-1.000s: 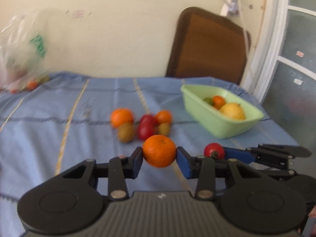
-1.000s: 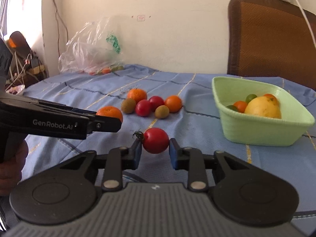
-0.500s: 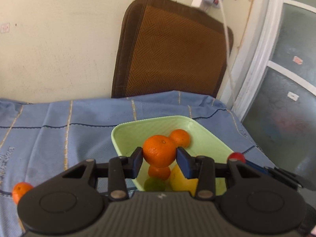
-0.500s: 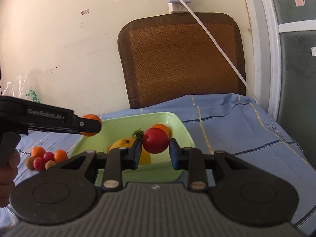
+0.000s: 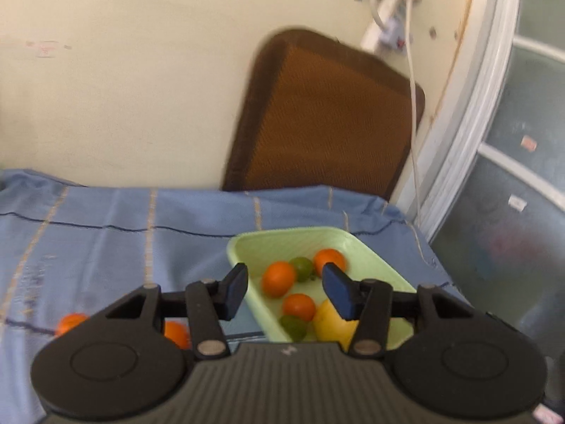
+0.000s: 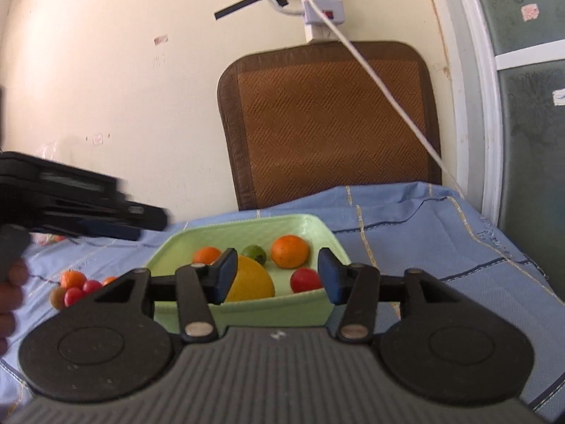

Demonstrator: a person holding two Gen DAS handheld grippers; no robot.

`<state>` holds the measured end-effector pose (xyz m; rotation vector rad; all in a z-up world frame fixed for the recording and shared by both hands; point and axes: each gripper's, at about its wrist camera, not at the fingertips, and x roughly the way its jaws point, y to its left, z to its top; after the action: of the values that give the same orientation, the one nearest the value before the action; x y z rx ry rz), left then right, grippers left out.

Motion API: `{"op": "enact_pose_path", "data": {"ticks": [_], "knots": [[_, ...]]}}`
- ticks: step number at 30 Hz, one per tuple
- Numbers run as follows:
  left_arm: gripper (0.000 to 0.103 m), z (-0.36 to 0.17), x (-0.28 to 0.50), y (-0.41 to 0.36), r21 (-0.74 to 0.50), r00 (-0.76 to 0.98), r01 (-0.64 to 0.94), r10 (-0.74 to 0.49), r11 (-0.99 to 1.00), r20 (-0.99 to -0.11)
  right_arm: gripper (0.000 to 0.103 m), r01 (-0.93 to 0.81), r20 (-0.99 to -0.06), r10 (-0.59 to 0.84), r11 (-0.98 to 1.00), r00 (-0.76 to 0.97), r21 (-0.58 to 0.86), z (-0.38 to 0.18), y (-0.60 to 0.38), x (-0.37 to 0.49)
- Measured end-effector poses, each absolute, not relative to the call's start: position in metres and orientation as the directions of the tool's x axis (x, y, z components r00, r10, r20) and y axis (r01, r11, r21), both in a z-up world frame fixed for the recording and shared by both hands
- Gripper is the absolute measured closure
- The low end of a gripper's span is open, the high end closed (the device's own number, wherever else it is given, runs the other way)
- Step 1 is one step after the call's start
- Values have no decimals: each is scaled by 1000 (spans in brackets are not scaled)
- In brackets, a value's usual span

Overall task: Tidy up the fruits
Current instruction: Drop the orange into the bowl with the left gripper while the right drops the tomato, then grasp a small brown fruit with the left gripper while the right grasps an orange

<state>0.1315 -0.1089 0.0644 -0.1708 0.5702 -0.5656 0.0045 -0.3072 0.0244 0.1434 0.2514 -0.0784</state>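
I see the green tub (image 6: pixel 243 309) sitting on the blue cloth (image 6: pixel 423 247) just ahead of both tongs. Inside it lie a big yellow fruit (image 6: pixel 252 282), a red tomato (image 6: pixel 305 280) to its right, two oranges (image 6: pixel 289 251) further back and a small green fruit (image 6: pixel 255 253) between them. From my left camera the same tub (image 5: pixel 353 243) shows three oranges (image 5: pixel 278 278), two green fruits (image 5: pixel 302 268) and the yellow one (image 5: pixel 330 325) at the near end.

My right tongs (image 6: pixel 273 277) stand wide open with nothing between the blue pads (image 6: pixel 330 277); the tomato lies in the tub just below and ahead of the gap, apart from both pads. My left tongs (image 5: pixel 284 291) are likewise spread wide and hold nothing, and the gap frames the oranges in the tub beneath.

The left tool's body (image 6: pixel 81 208) reaches in from the left of the right camera, blurred, its tip above the tub's left rim, with my left hand (image 6: pixel 10 293) gripping its handle at the frame edge. Both tools point slightly downward toward the tub.

Left of the tongs, a small cluster of loose fruit (image 6: pixel 76 286) rests on the cloth: an orange, red tomatoes and a brownish one. A brown chair back (image 6: pixel 328 123) stands beyond the tub.
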Motion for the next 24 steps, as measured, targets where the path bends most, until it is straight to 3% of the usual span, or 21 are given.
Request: {"op": "enact_pose_path", "data": {"ticks": [4,9,17,20,24], "knots": [[55,67,114,-39,-321,772,338,-456,884,-443,51,97,-187,-65,981,980,167,29,-311,-2],[55,45,97,20,-290,813,204,-327,935,-483,51,22,-198,23,975,980,223,35,-302,0],[55,16,100,35,-340,783,180,-344,923,-518,52,-192,-311,257,955,915,226,44,-225,10],[55,14,98,39,-383,776,189,-377,904,-505,62,-251,-375,284,959,883,135,39,-195,16],[55,14,98,31,-345,770,237,-392,908,-504,77,-257,-453,260,964,853,69,33,-180,33]]}}
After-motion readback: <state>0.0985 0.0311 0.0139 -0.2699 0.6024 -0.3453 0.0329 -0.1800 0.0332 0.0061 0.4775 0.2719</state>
